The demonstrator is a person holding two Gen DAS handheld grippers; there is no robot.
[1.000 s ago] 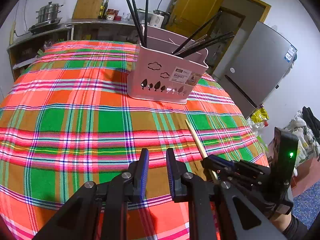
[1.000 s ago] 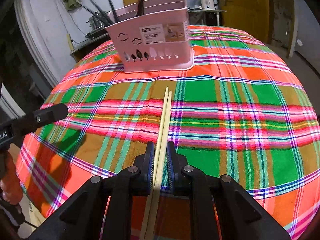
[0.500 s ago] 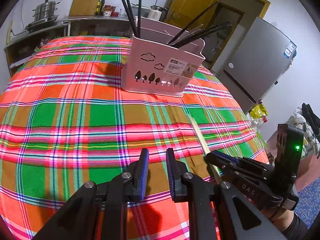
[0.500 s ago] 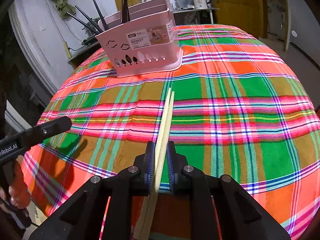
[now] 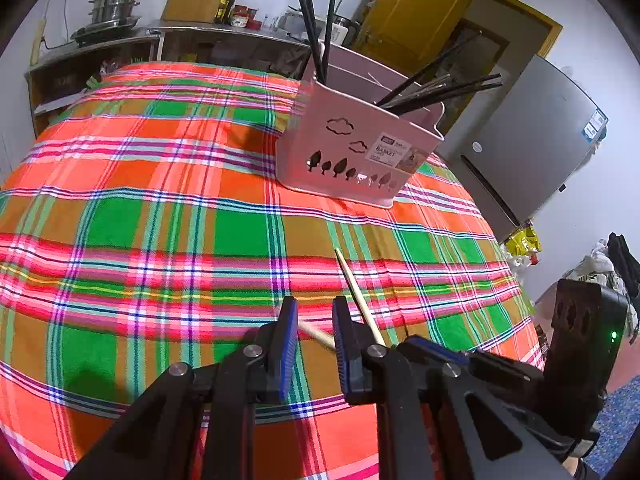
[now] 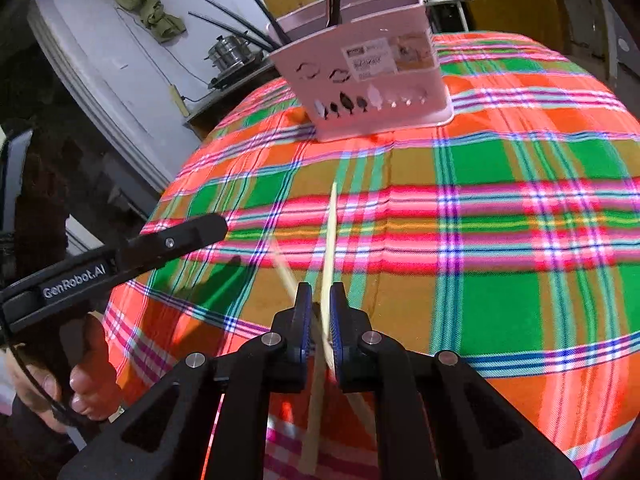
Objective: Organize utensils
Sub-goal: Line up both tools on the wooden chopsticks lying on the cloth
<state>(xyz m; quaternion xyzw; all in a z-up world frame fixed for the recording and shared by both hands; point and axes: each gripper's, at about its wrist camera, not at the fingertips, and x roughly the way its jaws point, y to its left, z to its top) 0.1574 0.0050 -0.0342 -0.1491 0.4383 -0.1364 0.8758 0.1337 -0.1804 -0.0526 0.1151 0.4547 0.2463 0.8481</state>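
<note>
Two light wooden chopsticks sit between the pads of my right gripper (image 6: 320, 292), whose jaws are closing on them. One chopstick (image 6: 330, 232) points ahead toward the pink basket (image 6: 368, 76). The other chopstick (image 6: 286, 272) is blurred and splays to the left, crossing the first at the pads. In the left wrist view the forward chopstick (image 5: 356, 292) rises from the right gripper (image 5: 404, 350), and the splayed chopstick (image 5: 316, 332) shows beyond the gap of my left gripper (image 5: 315, 308). The left gripper stands slightly open and grips nothing. The basket (image 5: 360, 152) holds several black chopsticks (image 5: 316, 20).
A bright plaid cloth (image 5: 160, 220) covers the round table. A hand (image 6: 88, 380) holds the left gripper (image 6: 216, 224) at the table's left edge. Behind are a counter with a steel pot (image 5: 114, 2), a grey fridge (image 5: 532, 140) and a yellow door (image 5: 412, 12).
The two chopsticks lay side by side in the right gripper; now they cross, one swung left. The right gripper has come closer to the left gripper, and its jaws have narrowed.
</note>
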